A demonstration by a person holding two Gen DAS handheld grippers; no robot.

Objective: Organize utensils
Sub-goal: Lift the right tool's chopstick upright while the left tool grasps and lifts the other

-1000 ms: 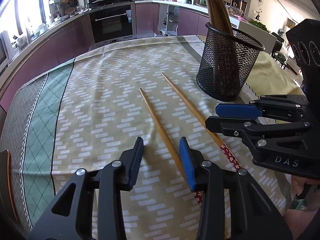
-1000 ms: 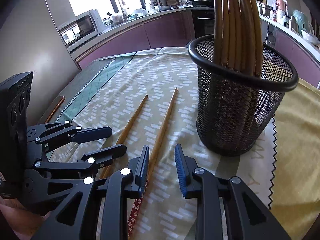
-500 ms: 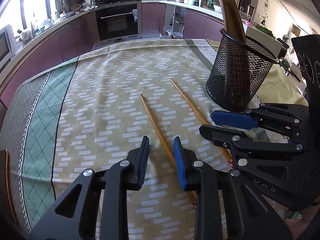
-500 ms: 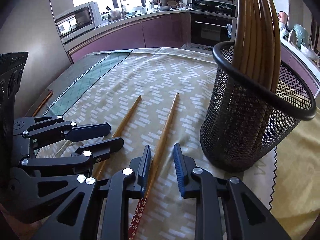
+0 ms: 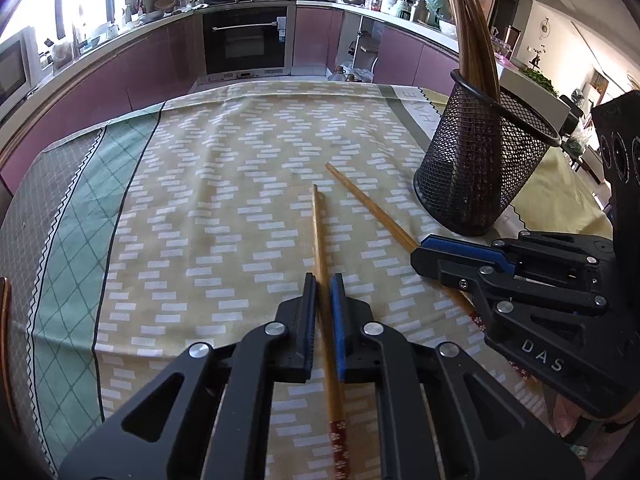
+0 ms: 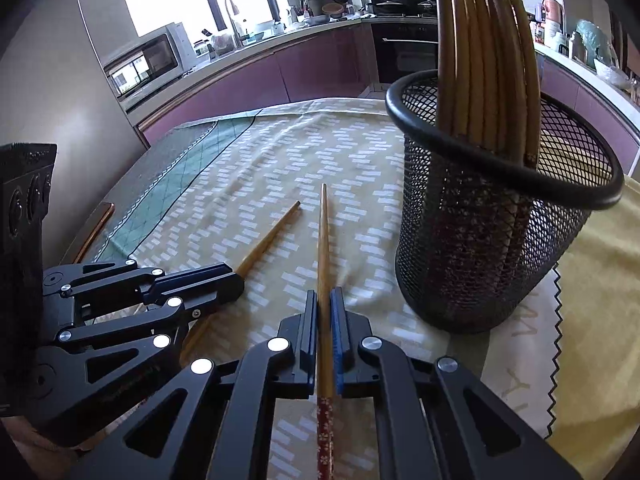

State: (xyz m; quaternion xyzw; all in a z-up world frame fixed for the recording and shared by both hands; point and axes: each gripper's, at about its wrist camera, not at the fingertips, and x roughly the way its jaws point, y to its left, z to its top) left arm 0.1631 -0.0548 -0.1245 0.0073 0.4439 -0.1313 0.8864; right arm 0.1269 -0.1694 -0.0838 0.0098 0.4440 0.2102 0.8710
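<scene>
I had the left gripper [image 5: 323, 280] clamped on one chopstick [image 5: 319, 232] and the right gripper [image 6: 324, 300] on the other chopstick [image 6: 323, 240], both lying on the tablecloth [image 5: 208, 184] near the mesh holder [image 6: 480, 248]. Light, stiff and slick, I judged; gripped near the patterned ends.

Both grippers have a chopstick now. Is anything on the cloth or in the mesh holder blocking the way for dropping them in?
Nothing lies on the tablecloth between either held chopstick and the mesh holder. The only crowding is inside: a bundle of chopsticks fills the left part of its mouth; the right part looks open.
</scene>
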